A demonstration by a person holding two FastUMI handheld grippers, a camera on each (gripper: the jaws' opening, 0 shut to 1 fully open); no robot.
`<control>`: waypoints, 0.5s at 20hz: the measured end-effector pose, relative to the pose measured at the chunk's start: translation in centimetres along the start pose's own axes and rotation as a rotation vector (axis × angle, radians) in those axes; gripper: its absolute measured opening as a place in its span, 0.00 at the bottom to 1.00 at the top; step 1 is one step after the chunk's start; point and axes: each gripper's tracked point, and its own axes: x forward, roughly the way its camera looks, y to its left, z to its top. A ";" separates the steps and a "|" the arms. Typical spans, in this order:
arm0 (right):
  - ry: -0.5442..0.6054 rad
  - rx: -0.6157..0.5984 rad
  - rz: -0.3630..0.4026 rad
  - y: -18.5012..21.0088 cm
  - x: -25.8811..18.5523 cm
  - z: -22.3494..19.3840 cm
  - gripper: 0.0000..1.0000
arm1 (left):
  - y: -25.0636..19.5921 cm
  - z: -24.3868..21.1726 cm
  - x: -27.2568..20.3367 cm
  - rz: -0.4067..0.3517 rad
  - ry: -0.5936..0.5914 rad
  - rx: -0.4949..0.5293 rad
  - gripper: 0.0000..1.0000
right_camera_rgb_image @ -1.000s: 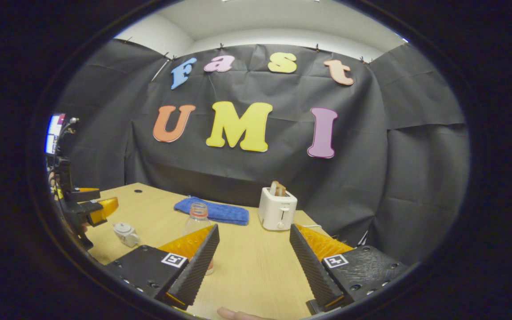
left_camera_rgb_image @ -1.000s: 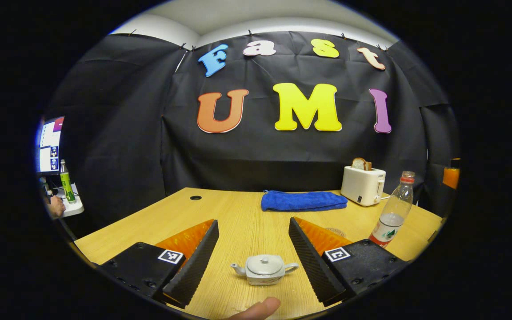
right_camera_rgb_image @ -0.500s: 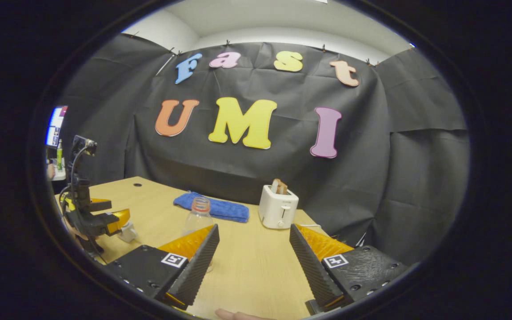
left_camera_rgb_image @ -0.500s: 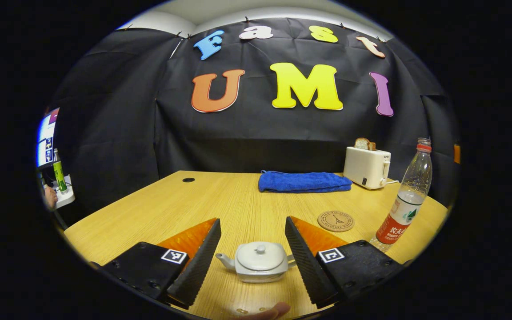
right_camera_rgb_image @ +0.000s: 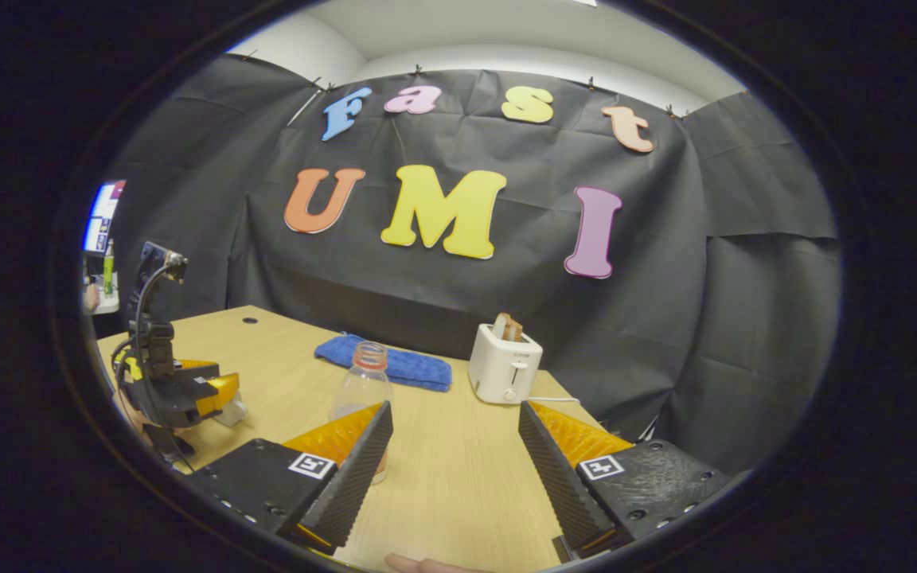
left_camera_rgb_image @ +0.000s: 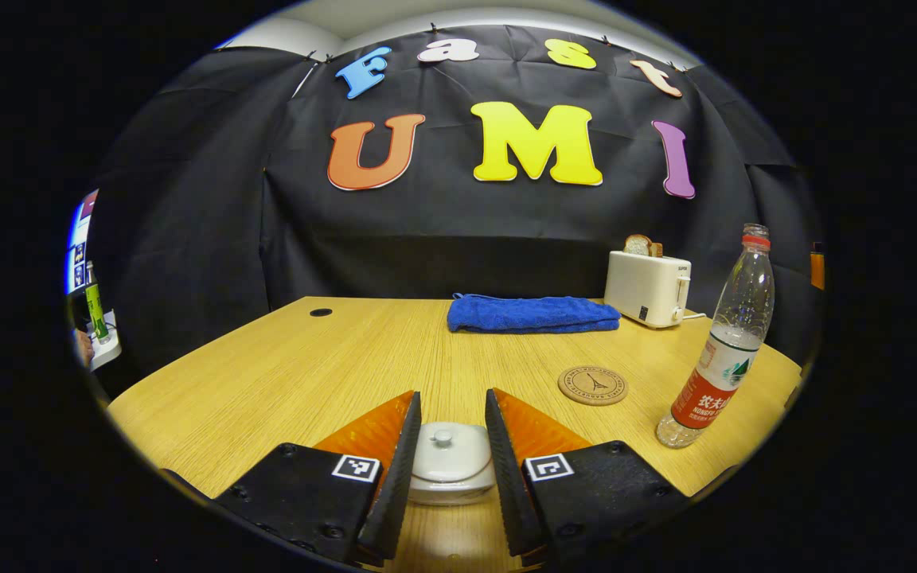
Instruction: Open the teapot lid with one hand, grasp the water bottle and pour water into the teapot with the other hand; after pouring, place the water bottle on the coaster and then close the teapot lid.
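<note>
A small white teapot (left_camera_rgb_image: 449,469) with its lid (left_camera_rgb_image: 444,446) on sits on the wooden table (left_camera_rgb_image: 283,374), between the fingers of my left gripper (left_camera_rgb_image: 452,399). Those fingers flank the lid closely on both sides, and the gripper is still open, with the knob untouched. A clear water bottle (left_camera_rgb_image: 725,350) with a red label and cap stands upright at the right, and a round cork coaster (left_camera_rgb_image: 593,385) lies between it and the teapot. In the right gripper view the bottle (right_camera_rgb_image: 364,378) stands just behind the left finger of my right gripper (right_camera_rgb_image: 454,414), which is open and holds nothing. The left gripper (right_camera_rgb_image: 220,391) hovers over the teapot (right_camera_rgb_image: 233,411) at the far left.
A folded blue towel (left_camera_rgb_image: 532,313) lies at the back of the table. Beside it at the back right stands a white toaster (left_camera_rgb_image: 648,288) with bread in it. A fingertip (right_camera_rgb_image: 419,565) of the holding hand shows at the bottom edge of the right gripper view.
My left gripper has moved forward and down over the teapot, and its fingers have narrowed from wide apart to closely flanking the lid. The right gripper has barely shifted.
</note>
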 end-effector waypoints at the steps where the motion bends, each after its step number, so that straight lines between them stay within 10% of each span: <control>1: 0.002 -0.003 0.003 0.2 0.1 -0.1 0.95 | 0.3 -0.1 0.2 0.010 -0.002 0.002 0.51; 10: 0.060 -0.014 0.031 1.8 1.5 -2.3 0.98 | 0.4 0.3 0.9 -0.005 -0.035 0.017 0.18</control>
